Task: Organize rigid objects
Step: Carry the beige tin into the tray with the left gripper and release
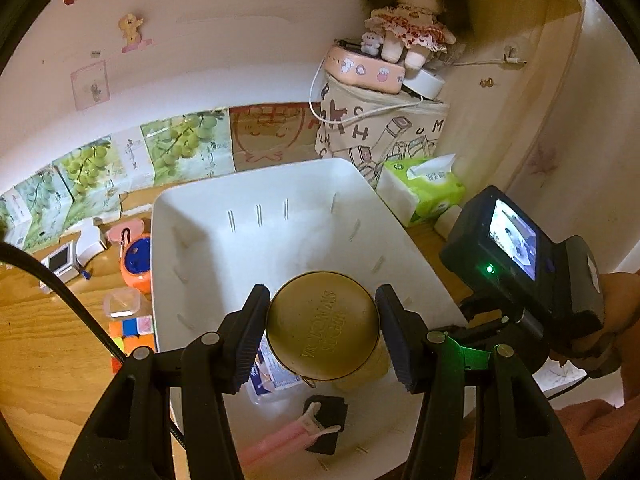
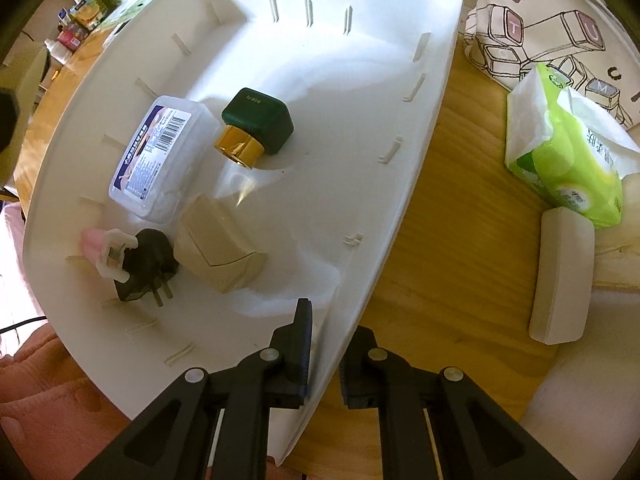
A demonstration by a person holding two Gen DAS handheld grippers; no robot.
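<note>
The left gripper (image 1: 322, 330) holds a round gold tin (image 1: 323, 325) over the near part of a white plastic bin (image 1: 224, 216); its fingers (image 1: 250, 336) stand partly open and press on opposite sides of the tin's wall. The tin looks stiff, light and smooth, so it may slip or dent under a hard squeeze; taking it across its width, as here, seems soundest. Its embossed lid faces the left wrist camera, its short axis runs toward that camera, and it has no long axis to speak of. The right gripper (image 2: 324, 364) has its fingers (image 2: 298, 354) nearly shut astride the bin's thin rim, one inside and one outside; whether they pinch it cannot be told. In the bin lie a clear lidded box (image 2: 158, 156), a green bottle with a gold collar (image 2: 256, 126), a beige case (image 2: 218, 244) and a black plug (image 2: 142, 266). The bin stands on a wooden worktop (image 2: 448, 248) near a tissue pack (image 2: 568, 160).
</note>
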